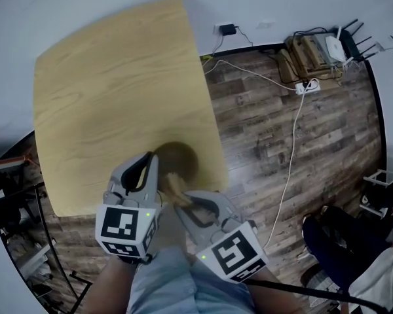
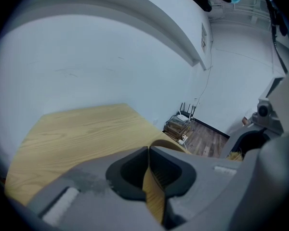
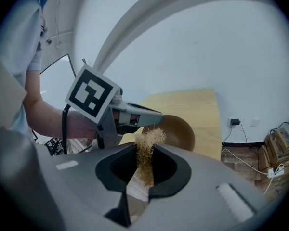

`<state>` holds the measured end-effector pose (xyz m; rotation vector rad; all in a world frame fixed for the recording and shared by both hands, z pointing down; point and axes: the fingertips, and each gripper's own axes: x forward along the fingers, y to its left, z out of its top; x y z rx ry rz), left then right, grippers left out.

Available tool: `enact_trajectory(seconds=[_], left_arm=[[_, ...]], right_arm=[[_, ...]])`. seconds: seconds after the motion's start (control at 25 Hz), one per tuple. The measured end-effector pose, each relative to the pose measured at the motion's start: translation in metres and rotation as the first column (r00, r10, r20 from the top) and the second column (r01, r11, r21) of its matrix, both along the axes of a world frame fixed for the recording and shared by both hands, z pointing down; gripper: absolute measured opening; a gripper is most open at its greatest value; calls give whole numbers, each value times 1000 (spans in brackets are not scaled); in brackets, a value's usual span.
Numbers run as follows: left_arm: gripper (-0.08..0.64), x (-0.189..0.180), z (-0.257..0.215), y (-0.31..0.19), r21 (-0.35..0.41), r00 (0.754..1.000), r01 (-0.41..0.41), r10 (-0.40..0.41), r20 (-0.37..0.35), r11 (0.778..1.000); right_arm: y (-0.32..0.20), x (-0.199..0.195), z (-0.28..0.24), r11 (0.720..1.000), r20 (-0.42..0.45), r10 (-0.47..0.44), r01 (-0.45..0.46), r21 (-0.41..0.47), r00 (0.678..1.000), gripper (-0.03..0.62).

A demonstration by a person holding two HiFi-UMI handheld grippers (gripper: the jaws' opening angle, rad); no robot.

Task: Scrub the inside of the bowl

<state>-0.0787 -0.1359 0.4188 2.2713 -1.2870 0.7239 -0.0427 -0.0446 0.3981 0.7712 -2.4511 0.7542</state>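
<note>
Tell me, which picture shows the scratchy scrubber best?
The right gripper view. The scrubber sits in the middle, close up, pinched in the right gripper's jaws, its straw-like strands clear. The head view shows only a small tan tuft at the bowl. The left gripper view catches just a sliver at its right edge.

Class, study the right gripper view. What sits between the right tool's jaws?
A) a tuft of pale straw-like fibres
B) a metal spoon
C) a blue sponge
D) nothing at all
A: the right tool is shut on a tuft of pale fibres, which sticks up between its jaws, with the brown bowl behind it.
</note>
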Motion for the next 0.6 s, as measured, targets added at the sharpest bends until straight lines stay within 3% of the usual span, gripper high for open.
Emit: enact_trajectory(seconds=[0.2, 0.6], left_arm=[[34, 5, -1, 0, 5, 1000, -4, 4, 12, 1000], [34, 14, 4, 1, -26, 999, -26, 25, -30, 999]], right_arm=[[-11, 16, -16, 996, 33, 70, -72, 48, 997, 61], [-46, 28, 15, 991, -97, 124, -119, 60, 987, 61]])
